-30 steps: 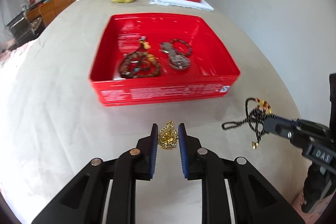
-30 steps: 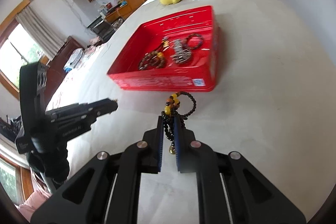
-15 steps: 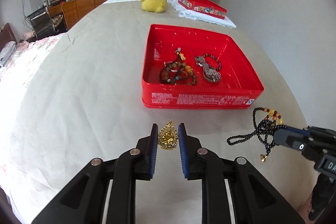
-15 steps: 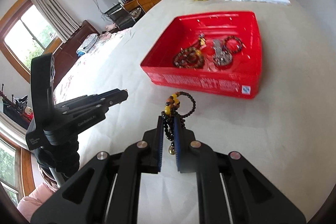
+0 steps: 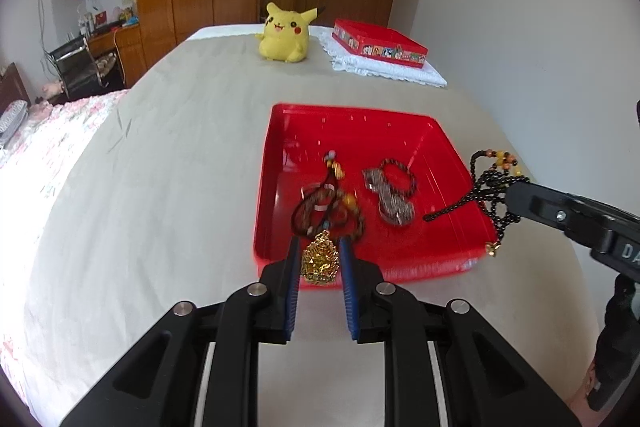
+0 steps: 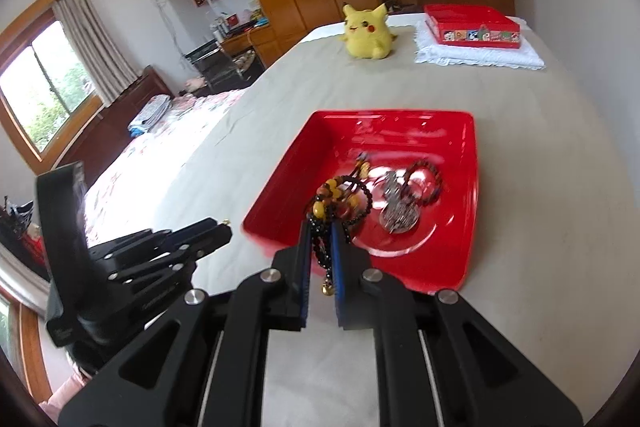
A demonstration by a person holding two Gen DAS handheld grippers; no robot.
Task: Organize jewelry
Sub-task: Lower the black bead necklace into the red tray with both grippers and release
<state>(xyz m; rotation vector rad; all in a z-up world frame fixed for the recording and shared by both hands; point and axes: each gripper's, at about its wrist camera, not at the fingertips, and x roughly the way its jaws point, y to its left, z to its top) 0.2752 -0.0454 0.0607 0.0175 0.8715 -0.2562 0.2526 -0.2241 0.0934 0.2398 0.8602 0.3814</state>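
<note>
A red tray sits on the beige bed cover and holds a brown bead bracelet, a silver pendant and a dark bead bracelet. My left gripper is shut on a gold pendant, held above the tray's near edge. My right gripper is shut on a black bead necklace with orange beads; it also shows in the left wrist view, hanging over the tray's right side. The left gripper shows at the left of the right wrist view.
A yellow Pikachu plush sits at the far end of the bed. A second red box lies on a white lace cloth beside it. A white wall runs along the right. Wooden wardrobes stand behind.
Both grippers have risen and moved forward toward the red tray, each still holding its piece. The tray now lies right under the fingertips.
</note>
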